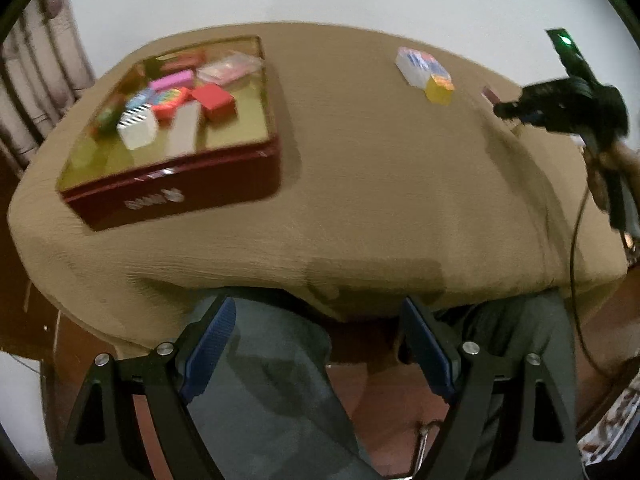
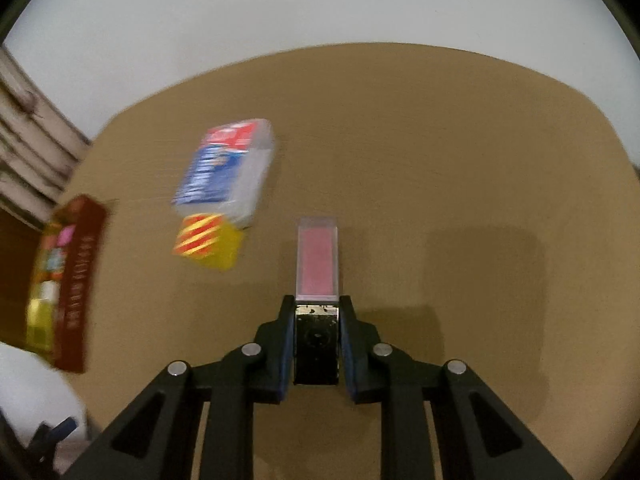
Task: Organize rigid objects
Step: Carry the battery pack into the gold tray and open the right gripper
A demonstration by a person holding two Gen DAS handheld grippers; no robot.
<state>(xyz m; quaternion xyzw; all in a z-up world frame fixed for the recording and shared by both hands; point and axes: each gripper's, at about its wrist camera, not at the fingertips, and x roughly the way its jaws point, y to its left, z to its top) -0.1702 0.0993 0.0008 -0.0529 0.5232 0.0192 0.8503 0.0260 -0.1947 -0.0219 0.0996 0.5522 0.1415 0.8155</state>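
Right hand-held gripper (image 2: 317, 312) clamped on a pink-faced clear case (image 2: 317, 261) over open counter (image 2: 460, 168); left hand-held gripper (image 1: 316, 344) apart beyond the near edge, red tin (image 1: 176, 196) far left

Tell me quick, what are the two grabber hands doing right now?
Left gripper: open, holding nothing.
Right gripper: shut on a clear case with a pink inside.

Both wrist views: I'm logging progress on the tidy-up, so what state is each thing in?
Red tin: open, holding several boxes.
Clear pink case: gripped at one end.
Right gripper: shut on the case.
Left gripper: open, empty.
Blue-white box: on table, touching yellow striped box.
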